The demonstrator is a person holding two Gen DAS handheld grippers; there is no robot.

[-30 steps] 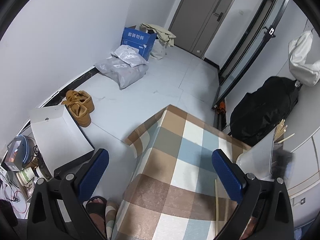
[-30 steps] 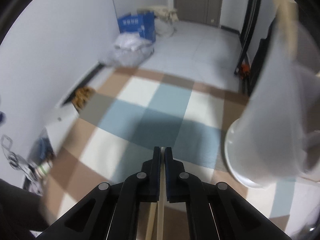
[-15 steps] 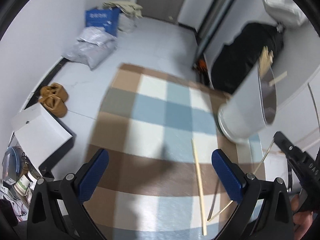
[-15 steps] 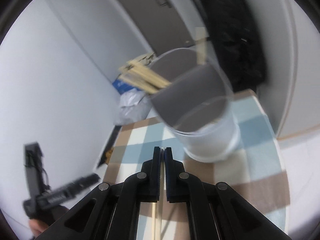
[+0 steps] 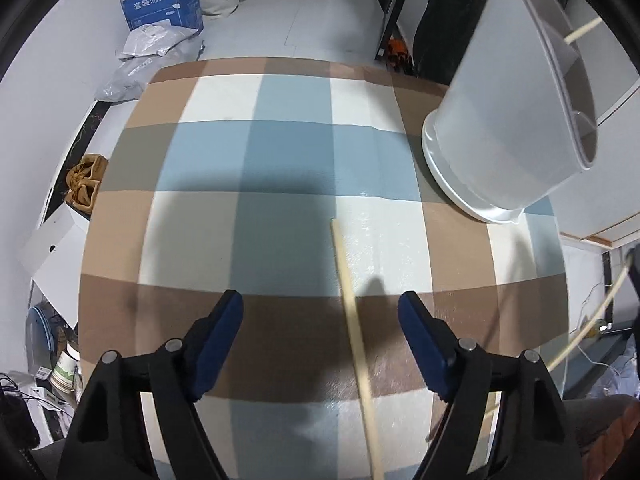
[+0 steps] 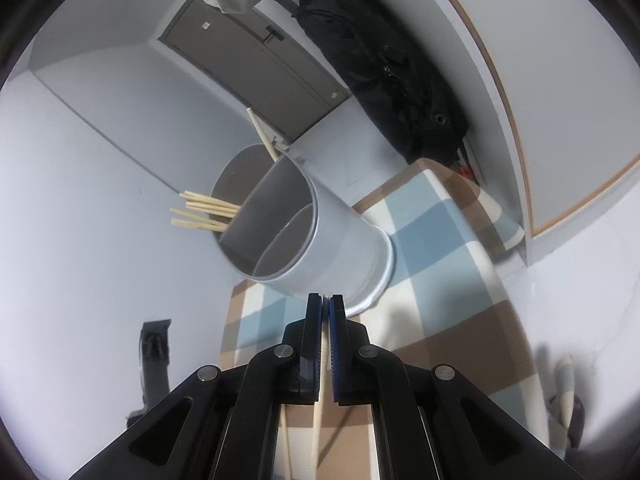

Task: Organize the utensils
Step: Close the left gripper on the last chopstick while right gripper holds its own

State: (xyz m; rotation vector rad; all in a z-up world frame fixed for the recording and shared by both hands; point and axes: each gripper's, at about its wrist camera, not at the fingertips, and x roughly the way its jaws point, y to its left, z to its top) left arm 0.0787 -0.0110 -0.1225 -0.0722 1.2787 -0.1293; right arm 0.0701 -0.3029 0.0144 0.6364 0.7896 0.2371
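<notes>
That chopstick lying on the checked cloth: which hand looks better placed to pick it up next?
Left, probably. The left gripper is open, with the loose chopstick lying between its fingers on the cloth. The right gripper is already shut on another chopstick, facing the holder.

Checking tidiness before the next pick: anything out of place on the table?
Yes. One chopstick lies loose on the checkered tablecloth, between the open left gripper fingers, while the others stand in the white divided holder. The right gripper grips another chopstick.
</notes>
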